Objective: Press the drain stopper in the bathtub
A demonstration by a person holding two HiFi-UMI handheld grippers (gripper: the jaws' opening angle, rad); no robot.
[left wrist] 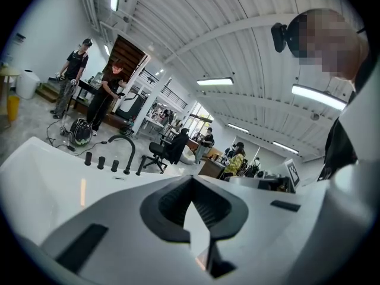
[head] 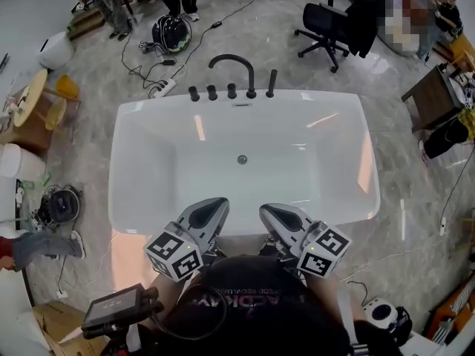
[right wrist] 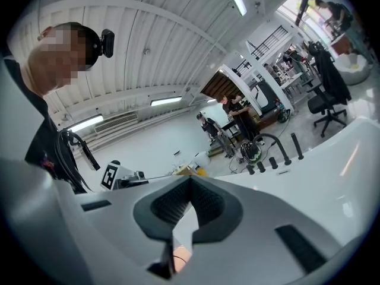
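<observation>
A white bathtub (head: 245, 101) fills the middle of the head view, with the small round drain stopper (head: 242, 159) on its floor. Both grippers hover over the near rim, pointing into the tub and well short of the stopper. My left gripper (head: 219, 205) is shut with nothing in it, and so is my right gripper (head: 266, 211). In the left gripper view the left gripper (left wrist: 191, 180) has its jaws together, with the tub's far rim (left wrist: 47, 177) and the black faucet (left wrist: 122, 150) beyond. The right gripper (right wrist: 190, 180) shows the same, facing the faucet (right wrist: 273, 144).
A black arched faucet (head: 234, 69) and several black knobs stand on the tub's far rim. Behind lie a power strip with cables (head: 165, 87), a helmet (head: 172, 32) and an office chair (head: 326, 24). A wooden table (head: 434, 95) stands right, clutter (head: 59, 205) left.
</observation>
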